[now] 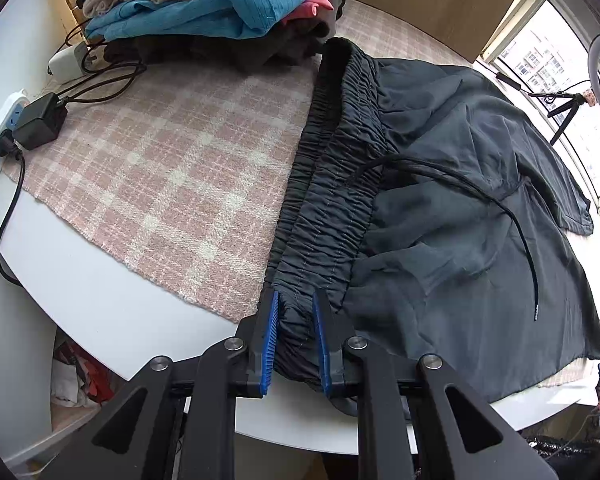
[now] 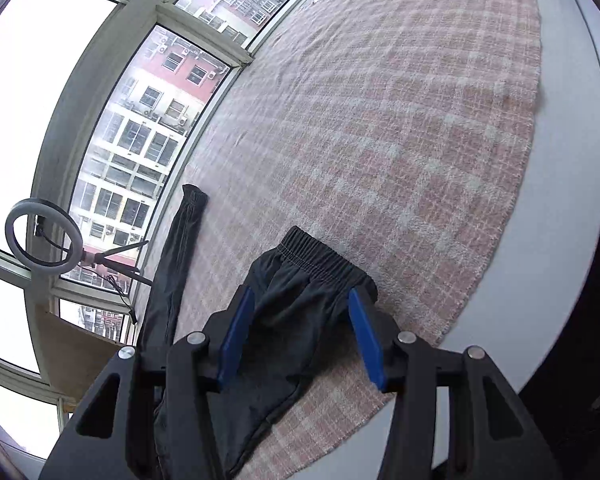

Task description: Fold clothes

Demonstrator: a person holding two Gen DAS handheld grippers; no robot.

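Both grippers hide the cloth between their pads. The left gripper pinches the gathered waistband of the dark trousers at the near edge of the table. The right gripper stands wider, a cuffed end bunched between its 2 pads; I cannot tell if it grips. The plaid cloth lies bare beyond; farther off sit folded clothes.

Trousers on cloth, pile behind
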